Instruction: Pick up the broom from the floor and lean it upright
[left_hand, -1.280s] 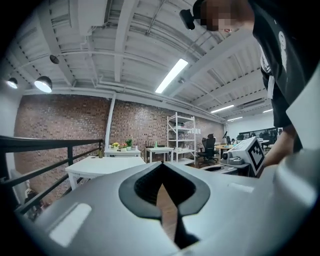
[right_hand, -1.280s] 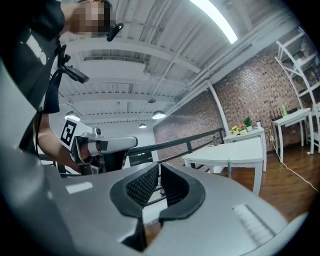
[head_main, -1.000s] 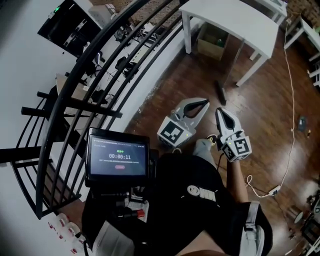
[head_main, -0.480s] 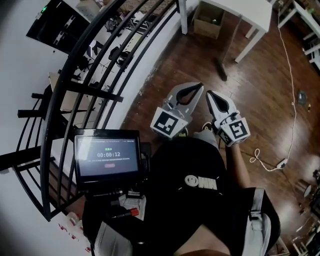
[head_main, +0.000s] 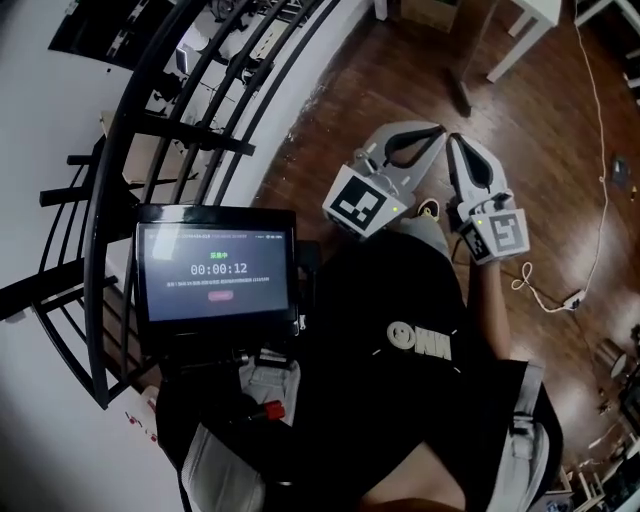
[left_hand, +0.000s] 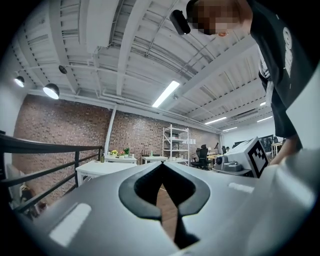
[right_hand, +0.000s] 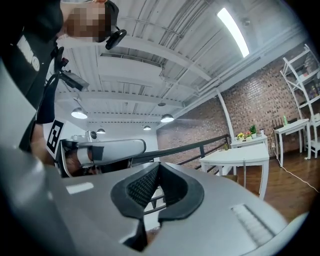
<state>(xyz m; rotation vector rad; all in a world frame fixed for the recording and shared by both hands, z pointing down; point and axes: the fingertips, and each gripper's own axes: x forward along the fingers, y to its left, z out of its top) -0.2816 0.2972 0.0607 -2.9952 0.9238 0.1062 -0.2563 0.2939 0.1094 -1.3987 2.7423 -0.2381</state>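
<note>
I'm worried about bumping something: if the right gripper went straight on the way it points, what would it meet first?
Probably the black railing: it runs right behind the shut right gripper, with the white table just right of that line. How far off it stands is unclear.

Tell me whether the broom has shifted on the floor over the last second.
No. The broom keeps its place beside the white table's leg; both have only slid up the head view as the camera moved.
</note>
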